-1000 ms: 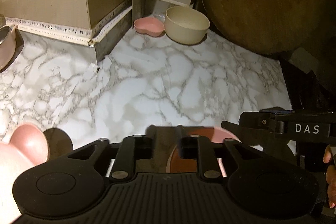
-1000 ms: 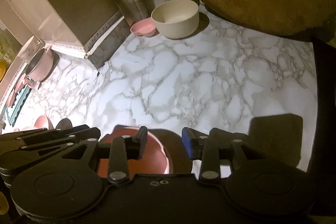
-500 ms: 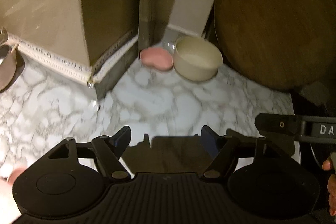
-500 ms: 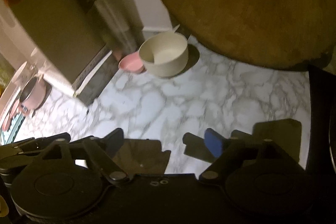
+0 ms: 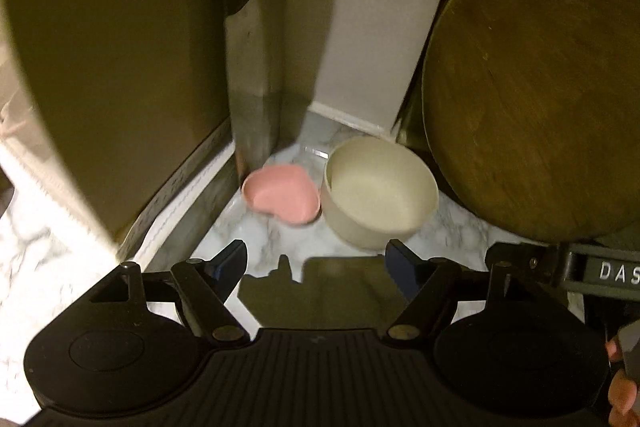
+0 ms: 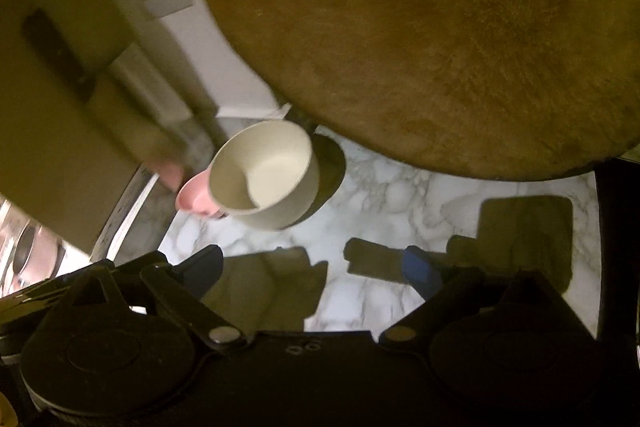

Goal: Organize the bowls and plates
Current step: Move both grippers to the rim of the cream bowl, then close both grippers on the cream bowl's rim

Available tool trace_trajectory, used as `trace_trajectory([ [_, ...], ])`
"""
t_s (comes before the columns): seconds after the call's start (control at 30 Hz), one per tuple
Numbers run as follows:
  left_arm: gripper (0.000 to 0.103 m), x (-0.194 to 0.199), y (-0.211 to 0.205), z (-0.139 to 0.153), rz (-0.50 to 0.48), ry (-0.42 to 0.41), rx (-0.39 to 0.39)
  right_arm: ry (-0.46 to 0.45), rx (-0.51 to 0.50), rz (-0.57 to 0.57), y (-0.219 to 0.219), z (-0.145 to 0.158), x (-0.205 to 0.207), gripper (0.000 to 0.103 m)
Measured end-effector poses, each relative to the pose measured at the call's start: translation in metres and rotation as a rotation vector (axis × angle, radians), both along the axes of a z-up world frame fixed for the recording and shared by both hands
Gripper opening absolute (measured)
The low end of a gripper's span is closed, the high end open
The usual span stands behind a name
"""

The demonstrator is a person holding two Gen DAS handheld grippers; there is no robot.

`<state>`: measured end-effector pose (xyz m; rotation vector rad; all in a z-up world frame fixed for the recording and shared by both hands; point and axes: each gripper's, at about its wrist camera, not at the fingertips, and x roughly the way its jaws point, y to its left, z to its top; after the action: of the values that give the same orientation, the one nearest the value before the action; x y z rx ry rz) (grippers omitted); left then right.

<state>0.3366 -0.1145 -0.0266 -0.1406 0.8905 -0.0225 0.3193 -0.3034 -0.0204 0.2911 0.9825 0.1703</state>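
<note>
A cream bowl (image 5: 378, 193) stands in the back corner of the marble counter (image 5: 280, 239), touching a pink heart-shaped dish (image 5: 282, 193) on its left. My left gripper (image 5: 318, 263) hovers just short of both, open and holding nothing. In the right wrist view the cream bowl (image 6: 264, 173) sits ahead and to the left, with the pink dish (image 6: 194, 199) half hidden behind it. My right gripper (image 6: 316, 269) has its jaws opening wide over bare marble (image 6: 400, 195), with nothing between them.
A large round wooden board (image 5: 536, 87) leans against the wall on the right, close behind the bowl. A tall box (image 5: 100, 67) and a white vented appliance (image 5: 372, 27) close off the corner on the left. My right gripper's arm (image 5: 580, 271) crosses the left view's lower right.
Both grippers let go of the reddish-pink dish, opened wide and moved forward across the counter toward the corner. The cream bowl and pink dish now look much closer.
</note>
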Motion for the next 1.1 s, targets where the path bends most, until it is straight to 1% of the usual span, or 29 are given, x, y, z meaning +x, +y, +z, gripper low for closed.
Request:
trace_trajectory([
  [0.2,0.076,0.041,-0.015,-0.008,0.008,0.004,0.042,0.017,0.031,-0.037,-0.003,-0.012,0.027,0.094],
  [0.3,0.076,0.056,-0.017,-0.015,0.018,0.012,0.05,0.028,0.035,-0.049,-0.002,-0.019,0.04,0.089],
  [0.37,0.076,0.067,-0.017,-0.02,0.029,0.019,0.05,0.041,0.048,-0.061,-0.003,-0.024,0.049,0.085],
  [0.47,0.076,0.081,-0.018,-0.027,0.045,0.02,0.072,0.053,0.055,-0.069,0.0,-0.033,0.06,0.079],
  [0.5,0.076,0.084,-0.018,-0.029,0.048,0.02,0.074,0.056,0.054,-0.068,0.002,-0.035,0.064,0.078],
  [0.57,0.076,0.091,-0.017,-0.034,0.054,0.026,0.071,0.056,0.059,-0.069,0.005,-0.04,0.071,0.072],
  [0.7,0.075,0.098,-0.016,-0.045,0.063,0.038,0.063,0.054,0.065,-0.078,0.009,-0.045,0.079,0.066],
  [0.77,0.075,0.1,-0.016,-0.049,0.062,0.043,0.063,0.059,0.067,-0.075,0.012,-0.048,0.083,0.057],
  [0.83,0.074,0.1,-0.016,-0.051,0.066,0.047,0.065,0.065,0.069,-0.071,0.014,-0.051,0.085,0.053],
  [0.87,0.067,0.1,-0.016,-0.052,0.065,0.047,0.063,0.071,0.069,-0.067,0.016,-0.053,0.086,0.049],
  [0.9,0.064,0.1,-0.016,-0.053,0.062,0.052,0.063,0.076,0.069,-0.063,0.017,-0.055,0.087,0.047],
  [0.97,0.057,0.099,-0.017,-0.053,0.062,0.056,0.064,0.085,0.069,-0.061,0.018,-0.059,0.089,0.039],
  [1.0,0.055,0.1,-0.018,-0.055,0.061,0.057,0.063,0.089,0.071,-0.063,0.019,-0.06,0.09,0.038],
  [1.07,0.037,0.102,-0.017,-0.058,0.061,0.068,0.055,0.092,0.083,-0.066,0.019,-0.062,0.091,0.031],
  [1.1,0.034,0.103,-0.017,-0.058,0.064,0.074,0.049,0.093,0.088,-0.067,0.019,-0.062,0.091,0.029],
])
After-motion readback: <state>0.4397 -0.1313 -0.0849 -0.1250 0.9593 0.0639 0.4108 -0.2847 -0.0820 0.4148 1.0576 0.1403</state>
